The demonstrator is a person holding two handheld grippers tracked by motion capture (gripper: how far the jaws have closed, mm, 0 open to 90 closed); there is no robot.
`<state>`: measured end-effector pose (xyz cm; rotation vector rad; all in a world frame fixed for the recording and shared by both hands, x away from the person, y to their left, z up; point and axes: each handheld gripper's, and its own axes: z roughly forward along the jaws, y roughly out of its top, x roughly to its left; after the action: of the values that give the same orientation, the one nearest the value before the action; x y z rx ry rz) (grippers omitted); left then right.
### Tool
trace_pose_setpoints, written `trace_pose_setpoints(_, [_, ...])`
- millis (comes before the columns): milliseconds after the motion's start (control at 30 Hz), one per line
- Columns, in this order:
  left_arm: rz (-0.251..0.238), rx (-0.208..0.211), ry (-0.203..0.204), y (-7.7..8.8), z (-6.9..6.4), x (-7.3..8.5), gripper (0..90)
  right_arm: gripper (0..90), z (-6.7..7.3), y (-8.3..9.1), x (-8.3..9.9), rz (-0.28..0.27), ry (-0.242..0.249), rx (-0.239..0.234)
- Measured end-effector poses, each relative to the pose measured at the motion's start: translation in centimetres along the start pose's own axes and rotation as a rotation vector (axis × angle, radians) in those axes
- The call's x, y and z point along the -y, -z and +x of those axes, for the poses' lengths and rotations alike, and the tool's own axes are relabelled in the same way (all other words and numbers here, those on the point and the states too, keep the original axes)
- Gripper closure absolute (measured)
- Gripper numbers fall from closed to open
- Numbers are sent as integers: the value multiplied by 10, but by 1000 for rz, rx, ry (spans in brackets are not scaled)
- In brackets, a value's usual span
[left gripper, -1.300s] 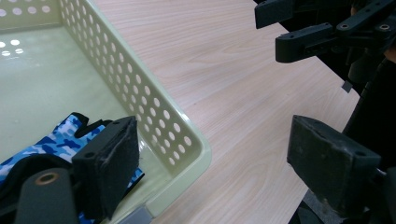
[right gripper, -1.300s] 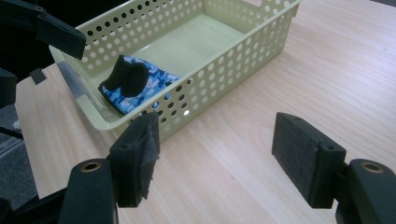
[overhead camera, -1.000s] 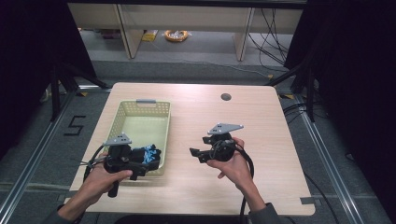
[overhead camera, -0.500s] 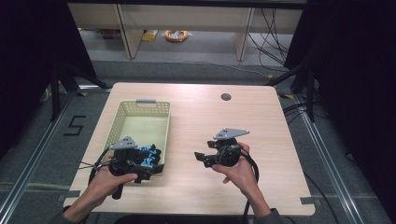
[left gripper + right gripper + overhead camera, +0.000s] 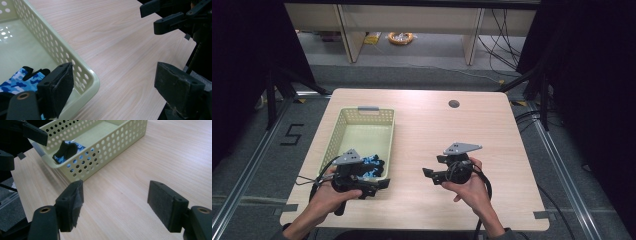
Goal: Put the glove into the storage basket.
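The blue patterned glove (image 5: 371, 162) lies in the near corner of the yellow-green basket (image 5: 362, 120). The left gripper (image 5: 113, 85) sits wide apart at that corner, one jaw inside the basket beside the glove, grasping nothing. The right gripper (image 5: 115, 202) has just been opening wider over the bare table (image 5: 502, 130), nothing between its jaws.

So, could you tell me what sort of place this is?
Probably a lab recording station: a bare wooden table on a metal frame, cables trailing across the floor, and dark curtains on both sides.
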<state>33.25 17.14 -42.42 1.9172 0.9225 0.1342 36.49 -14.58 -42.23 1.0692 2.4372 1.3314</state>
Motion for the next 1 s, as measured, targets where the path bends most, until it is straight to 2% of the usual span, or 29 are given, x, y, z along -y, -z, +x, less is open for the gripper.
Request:
trace_pose_setpoints(67, [-5,-9,-8,-1,-2,1,153,283,2,1,2,9,-20,-9])
trace_pose_setpoints(100, [-1,-3,-1,-1,-3,2,154,275,2,1,3,9,-18,-8])
trace_pose_setpoints(167, [-9,-8,-14,-2,-4,3,153,268,0,1,4,-2,-6,-12])
trace_pose_setpoints(200, [-11,-9,-15,-2,-5,3,153,269,1,2,5,2,-9,-10])
trace_pose_setpoints(233, [-13,1,-19,-3,-4,4,153,268,1,4,5,-1,-12,12])
trace_pose_setpoints(267, [-7,3,-13,-4,-5,4,153,268,0,3,6,-7,11,-4])
trace_pose_setpoints(300, [-7,-5,-9,-4,-5,5,153,269,-1,4,6,-9,22,6])
trace_pose_setpoints(333, [-6,-9,-8,-4,-6,6,153,269,2,5,7,5,-18,0])
trace_pose_setpoints(400, [-6,-12,-16,-5,-7,7,153,268,0,5,9,1,-7,-1])
trace_pose_setpoints(433, [-6,-6,-20,-5,-7,7,153,269,2,5,10,7,-28,5])
trace_pose_setpoints(467, [-9,0,-26,-5,-7,8,153,268,-1,5,11,9,-4,-1])
trace_pose_setpoints(500, [-3,-13,-29,-5,-9,8,153,269,1,6,12,13,-24,6])
trace_pose_setpoints(600, [-1,7,-28,-6,-13,12,153,268,-2,7,16,4,-19,-6])
trace_pose_setpoints(633, [0,4,-27,-6,-14,13,153,268,0,8,18,8,-38,-4])
trace_pose_setpoints(667, [1,8,-29,-6,-15,15,153,268,-1,8,18,6,-14,4])
trace_pose_setpoints(733, [6,13,-46,-6,-15,17,153,268,-2,8,20,0,-14,-3])
trace_pose_setpoints(833, [8,25,-40,-6,-17,21,153,268,0,11,24,10,-17,10])
trace_pose_setpoints(867, [9,19,-51,-5,-17,23,153,268,2,12,26,14,-33,7])
trace_pose_setpoints(900, [11,18,-59,-5,-17,23,153,268,2,12,27,8,-19,-3])
trace_pose_setpoints(967, [8,11,-54,-5,-20,26,153,268,4,11,30,4,-31,-19])
trace_pose_setpoints(1000, [7,10,-57,-5,-21,27,153,268,4,12,30,6,-5,-16])
